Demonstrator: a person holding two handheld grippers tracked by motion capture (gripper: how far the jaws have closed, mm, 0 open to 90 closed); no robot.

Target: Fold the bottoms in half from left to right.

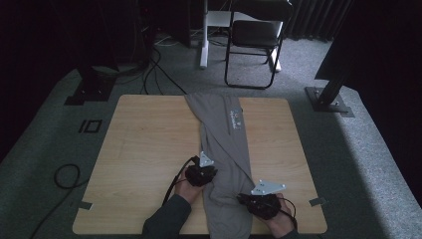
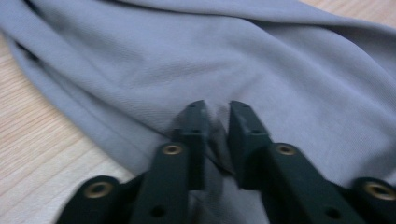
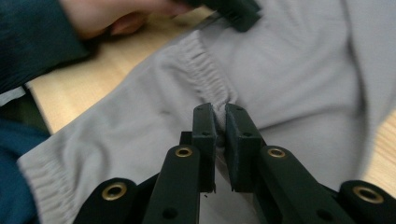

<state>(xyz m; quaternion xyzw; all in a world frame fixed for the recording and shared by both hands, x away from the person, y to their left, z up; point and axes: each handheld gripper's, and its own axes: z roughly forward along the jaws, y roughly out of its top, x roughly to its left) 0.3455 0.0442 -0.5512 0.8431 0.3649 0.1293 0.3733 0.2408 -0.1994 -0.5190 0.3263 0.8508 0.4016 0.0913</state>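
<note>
Grey trousers (image 1: pixel 224 134) with an elastic waistband and a small printed logo lie in a long strip across the wooden table (image 1: pixel 144 144), from its far edge to its near edge. My left gripper (image 1: pixel 211 174) sits at the cloth's left edge. In the left gripper view its jaws (image 2: pixel 215 109) pinch a raised fold of the grey fabric (image 2: pixel 233 60). My right gripper (image 1: pixel 242 198) is at the cloth's right side near the front edge, and in the right gripper view it (image 3: pixel 220 112) is shut on the gathered waistband (image 3: pixel 205 74).
A black folding chair (image 1: pixel 254 45) stands on the grey carpet beyond the table. Black stand bases (image 1: pixel 92 89) (image 1: pixel 328 99) flank the far corners. Cables (image 1: pixel 67 177) lie on the floor at the left. Bare tabletop lies on both sides of the trousers.
</note>
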